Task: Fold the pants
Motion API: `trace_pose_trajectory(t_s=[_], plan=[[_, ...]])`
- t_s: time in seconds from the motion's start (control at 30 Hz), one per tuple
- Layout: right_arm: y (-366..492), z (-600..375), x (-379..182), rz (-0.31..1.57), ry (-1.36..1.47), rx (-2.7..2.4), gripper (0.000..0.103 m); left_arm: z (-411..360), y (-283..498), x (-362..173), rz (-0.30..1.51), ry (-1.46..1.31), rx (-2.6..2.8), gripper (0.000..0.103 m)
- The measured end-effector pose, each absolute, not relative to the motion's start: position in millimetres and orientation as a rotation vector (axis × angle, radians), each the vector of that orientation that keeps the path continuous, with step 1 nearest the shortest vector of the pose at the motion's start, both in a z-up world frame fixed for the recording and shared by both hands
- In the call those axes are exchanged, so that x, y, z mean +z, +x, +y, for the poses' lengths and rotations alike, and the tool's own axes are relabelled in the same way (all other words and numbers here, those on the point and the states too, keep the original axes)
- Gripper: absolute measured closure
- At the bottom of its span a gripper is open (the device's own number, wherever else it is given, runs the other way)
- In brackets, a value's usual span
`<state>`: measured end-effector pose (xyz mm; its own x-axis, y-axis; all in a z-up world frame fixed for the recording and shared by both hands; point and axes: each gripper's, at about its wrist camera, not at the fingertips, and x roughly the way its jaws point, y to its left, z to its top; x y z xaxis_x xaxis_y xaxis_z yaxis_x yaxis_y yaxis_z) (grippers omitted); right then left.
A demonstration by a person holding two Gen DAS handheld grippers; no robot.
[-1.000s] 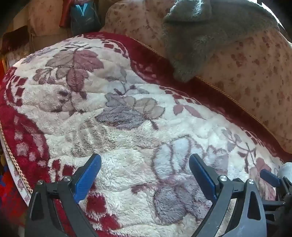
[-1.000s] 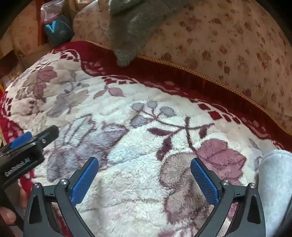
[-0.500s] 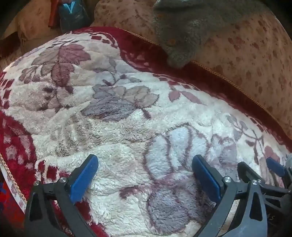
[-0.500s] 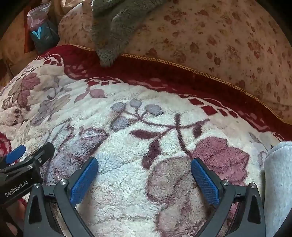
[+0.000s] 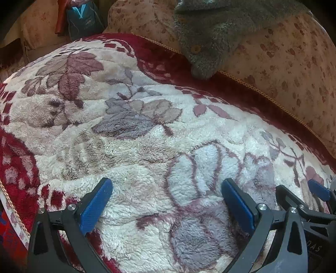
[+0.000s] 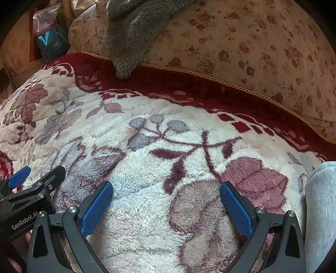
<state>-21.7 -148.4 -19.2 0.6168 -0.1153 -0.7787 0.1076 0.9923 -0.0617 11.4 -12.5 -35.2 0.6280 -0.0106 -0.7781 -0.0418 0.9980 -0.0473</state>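
Far left of the floral plush blanket (image 5: 130, 134), a teal bag (image 5: 84, 19) is tucked in the corner beyond the blanket's red border. Over the blanket's near left part hangs the left gripper (image 5: 167, 201), jaws spread wide, nothing but fleece showing between the blue pads. Up at the blanket's back edge, a grey fuzzy garment (image 5: 205, 42) droops off the flowered cushion (image 5: 283, 69), its tip touching the red border; there's a button on it, so whether it's the pants I can't tell. Moving right along the blanket, the right gripper (image 6: 166, 204) sits just beside its partner, jaws equally wide, empty too.

And at the blanket's right edge, there it is: a pale grey bundle of sweat-fabric (image 6: 321, 210), likely the pants, mostly cut off by the frame, just right of the right gripper's outer finger. Neither gripper touches it.

My read on handling: soft, light, floppy knit, no stiffness at all, and it will drag on this grabby fleece rather than slide. Best to pinch a thick, doubled edge such as the waistband or a hem, one gripper at each corner, and lift clear before spreading.
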Motion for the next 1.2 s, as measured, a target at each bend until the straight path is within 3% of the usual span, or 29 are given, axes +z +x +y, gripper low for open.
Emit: trace_pose_trajectory(t_s=[1.2], plan=[[-22.8, -151.8, -20.9, 0.893, -0.005, -0.127, 0.0, -12.6, 11.6, -35.3, 0.895, -0.06, 0.015, 0.0]])
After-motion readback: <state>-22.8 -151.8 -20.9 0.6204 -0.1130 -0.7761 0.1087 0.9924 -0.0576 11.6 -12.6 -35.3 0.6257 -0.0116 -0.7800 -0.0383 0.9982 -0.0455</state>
